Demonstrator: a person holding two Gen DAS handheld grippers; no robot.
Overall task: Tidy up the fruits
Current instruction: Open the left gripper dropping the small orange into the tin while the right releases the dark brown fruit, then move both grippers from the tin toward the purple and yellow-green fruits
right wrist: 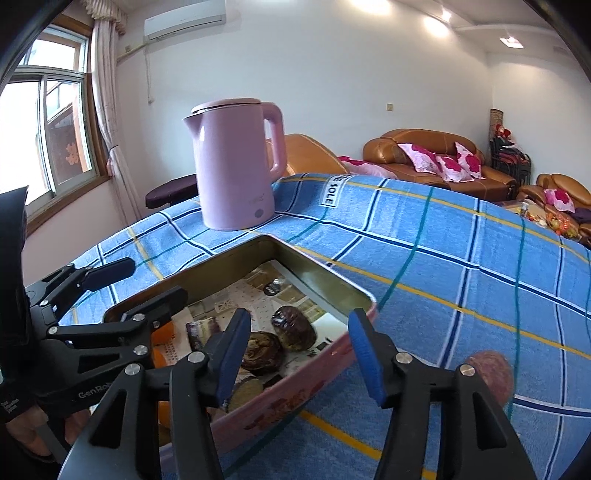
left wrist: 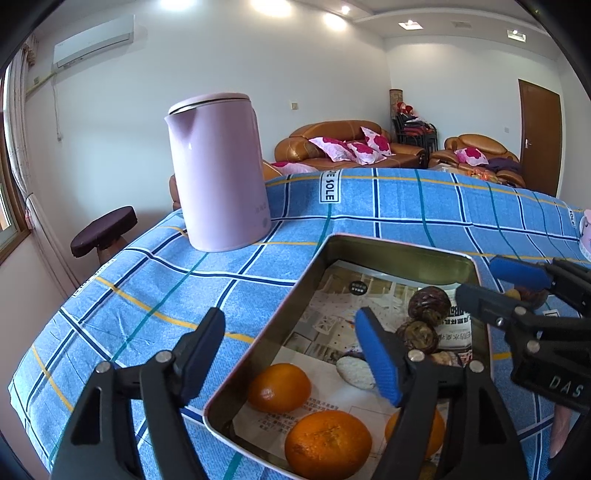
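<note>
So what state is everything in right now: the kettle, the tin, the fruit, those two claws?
Pink kettle: upright, lid shut.
Metal tin: open, paper-lined, holding fruit.
Oranges: lying in the tin.
Dark wrinkled fruits: lying in the tin.
Reddish round fruit: on the cloth, outside the tin.
Left claw: open, empty.
Right claw: open, empty.

White walls and ceiling with recessed ceiling lights (left wrist: 410, 25) lit, a wall-mounted air conditioner (left wrist: 94, 41) above a curtained window (right wrist: 48, 122), tan leather sofas (left wrist: 343, 142) bearing pink floral cushions (left wrist: 376, 142), and a closed brown door (left wrist: 539, 136) at far right.
</note>
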